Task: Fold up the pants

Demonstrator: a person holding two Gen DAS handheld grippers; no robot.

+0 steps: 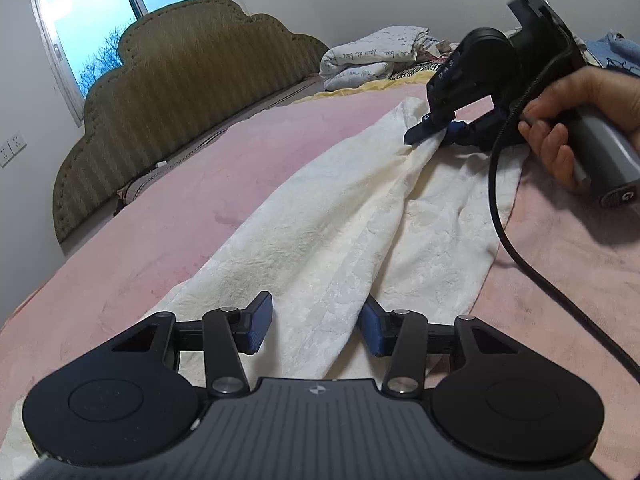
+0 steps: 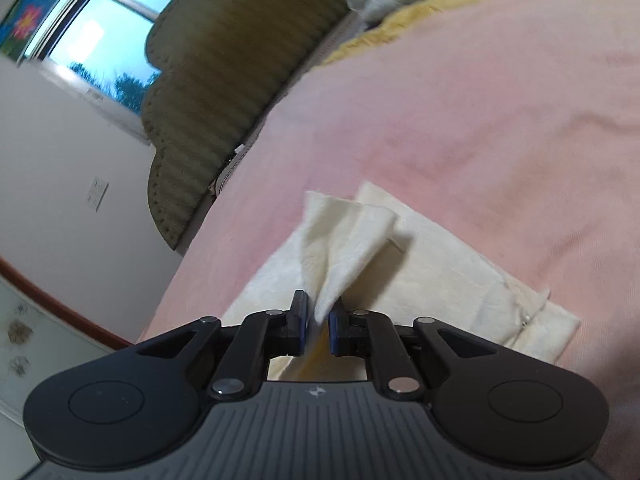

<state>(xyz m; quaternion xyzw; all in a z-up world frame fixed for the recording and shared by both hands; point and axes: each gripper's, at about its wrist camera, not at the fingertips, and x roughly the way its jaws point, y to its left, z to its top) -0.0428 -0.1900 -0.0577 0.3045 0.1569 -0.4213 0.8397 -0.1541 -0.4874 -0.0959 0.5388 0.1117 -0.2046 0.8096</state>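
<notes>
2 grippers [image 1: 316,328] [image 2: 319,320], 1 pants [image 1: 340,216]

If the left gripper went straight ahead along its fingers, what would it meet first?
The white pants: a raised fold already runs between the open left gripper fingers. Farther along that line sits the right gripper, pinching the fabric.

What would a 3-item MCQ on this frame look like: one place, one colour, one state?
1. The pants lie on:
A. a pink bed cover
B. a wooden floor
C. a glass desk

2. The pants are:
A. navy
B. cream-white
C. red

3. The right gripper is:
A. wide open, clear of cloth
B. shut on the pants
C. out of view

Key: 1 A, the pink bed cover lies under the cloth. 2 B, pale cream fabric. 3 B, cloth is pinched between its pads; the left gripper stands open astride a ridge.
</notes>
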